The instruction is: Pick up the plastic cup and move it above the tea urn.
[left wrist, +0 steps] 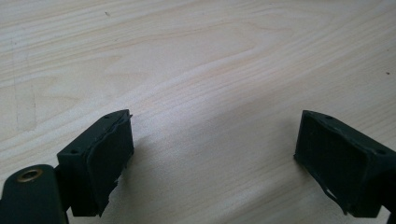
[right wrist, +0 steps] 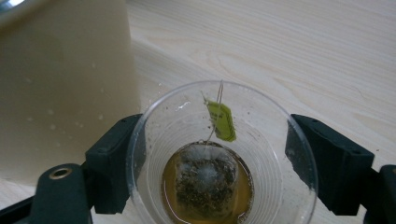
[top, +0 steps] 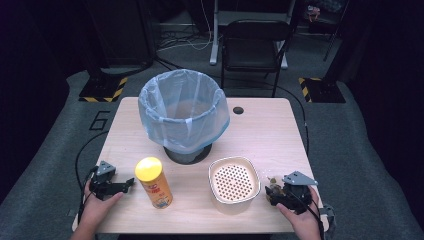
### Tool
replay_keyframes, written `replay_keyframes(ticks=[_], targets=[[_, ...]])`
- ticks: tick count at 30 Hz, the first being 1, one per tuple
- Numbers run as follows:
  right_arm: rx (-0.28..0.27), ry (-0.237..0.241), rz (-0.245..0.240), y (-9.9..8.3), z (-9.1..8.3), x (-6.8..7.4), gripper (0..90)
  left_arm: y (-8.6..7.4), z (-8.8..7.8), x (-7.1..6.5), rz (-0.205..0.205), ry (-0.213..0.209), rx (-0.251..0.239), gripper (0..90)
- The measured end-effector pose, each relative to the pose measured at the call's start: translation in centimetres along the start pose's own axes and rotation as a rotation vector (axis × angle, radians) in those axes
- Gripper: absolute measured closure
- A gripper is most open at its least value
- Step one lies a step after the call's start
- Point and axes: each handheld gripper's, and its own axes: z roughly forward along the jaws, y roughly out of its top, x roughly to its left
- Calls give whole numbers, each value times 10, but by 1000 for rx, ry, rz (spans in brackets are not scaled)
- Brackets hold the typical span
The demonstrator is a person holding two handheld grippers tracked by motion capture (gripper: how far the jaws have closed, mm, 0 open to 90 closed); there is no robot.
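Wooden table (top: 270, 135), light grain, carries everything. Largest item: a bin lined with a pale blue bag (top: 183, 110), standing at the table's far centre on a dark round base. Nearer the person, right of centre: a cream container with a perforated insert (top: 234, 184). Left of it stands an upright yellow-lidded snack canister (top: 154, 182), apart from both.

Right gripper (top: 280, 192) sits at the near right edge, just beside the cream container. In the right gripper view a clear plastic cup (right wrist: 223, 154) stands between the jaws; the left jaw lies against the cup wall, while the right jaw looks just off the rim, so I cannot tell if the cup is clamped. Inside the cup: a used tea bag (right wrist: 205, 184) in a little brown liquid, its green tag (right wrist: 221, 120) hanging against the inner wall.

Left gripper (top: 120, 186) rests at the near left, jaws apart over bare wood, nothing between them.
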Motion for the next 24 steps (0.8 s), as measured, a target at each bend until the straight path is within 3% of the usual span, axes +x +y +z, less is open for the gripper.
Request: replay_keyframes(ticks=[2, 6, 15, 24], targets=[[-6, -4, 17, -1, 2, 1, 198, 0, 0, 0, 0, -1, 0, 112], [6, -12, -8, -3, 4, 1, 200, 0, 0, 0, 0, -2, 5, 112], [18, -26, -3, -5, 7, 2, 212, 0, 0, 0, 0, -4, 4, 112], [25, -4, -8, -6, 8, 1, 245, 0, 0, 0, 0, -4, 4, 112]])
